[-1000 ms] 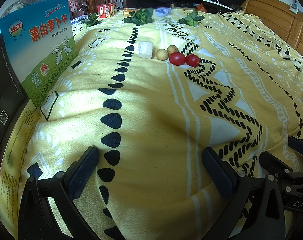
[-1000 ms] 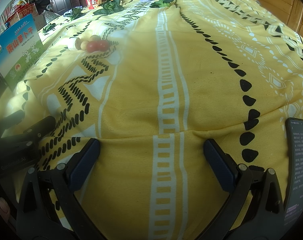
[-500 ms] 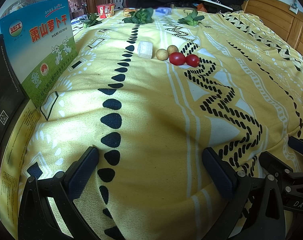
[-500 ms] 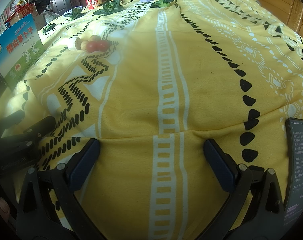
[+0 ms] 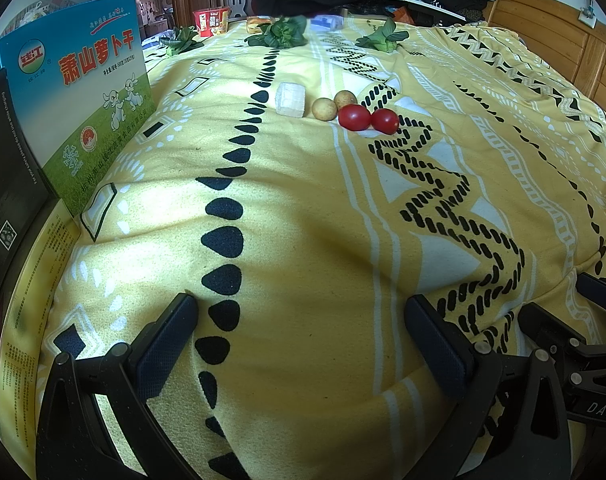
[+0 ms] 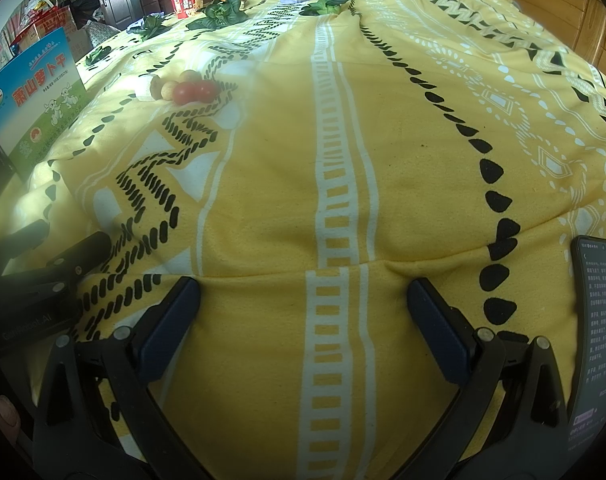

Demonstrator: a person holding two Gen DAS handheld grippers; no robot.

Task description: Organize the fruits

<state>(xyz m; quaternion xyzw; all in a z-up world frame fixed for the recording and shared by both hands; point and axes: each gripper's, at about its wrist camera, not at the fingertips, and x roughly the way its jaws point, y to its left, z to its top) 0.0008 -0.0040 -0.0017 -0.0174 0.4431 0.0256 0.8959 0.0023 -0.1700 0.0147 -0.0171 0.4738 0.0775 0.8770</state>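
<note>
Yellow blanket (image 5: 303, 240) with black and white patterning covers the bed, and the fruit sits well up it, far from both grippers. Two red tomatoes (image 5: 367, 119) lie touching each other; just beside them to the left are two small tan round fruits (image 5: 332, 105), also close together, and next to those a pale whitish block (image 5: 290, 99) whose nature I cannot tell. Seen from the right wrist the same cluster (image 6: 183, 88) lies far off to the upper left. Left gripper (image 5: 301, 344) rests low over the near part of the blanket, jaws spread wide with nothing between them; right gripper (image 6: 303, 324) likewise, jaws wide apart and empty. Nothing is held, so the job reads as not yet begun: this is the approach step, before any first pick. A printed box (image 5: 79, 112) stands upright at the left edge of the bed, leafy greens (image 5: 281, 34) lie at the far end, and a phone (image 6: 595, 320) lies by the right gripper; no bowl or tray for the fruit is visible, so where the pieces should end up I cannot tell. Next move likely calls for a long reach forward, the left gripper being better aligned with the group. Tomatoes touch, so the jaws would need to straddle one from the outer side without nudging its neighbour, and close gently on soft bedding where round fruit may roll.
</note>
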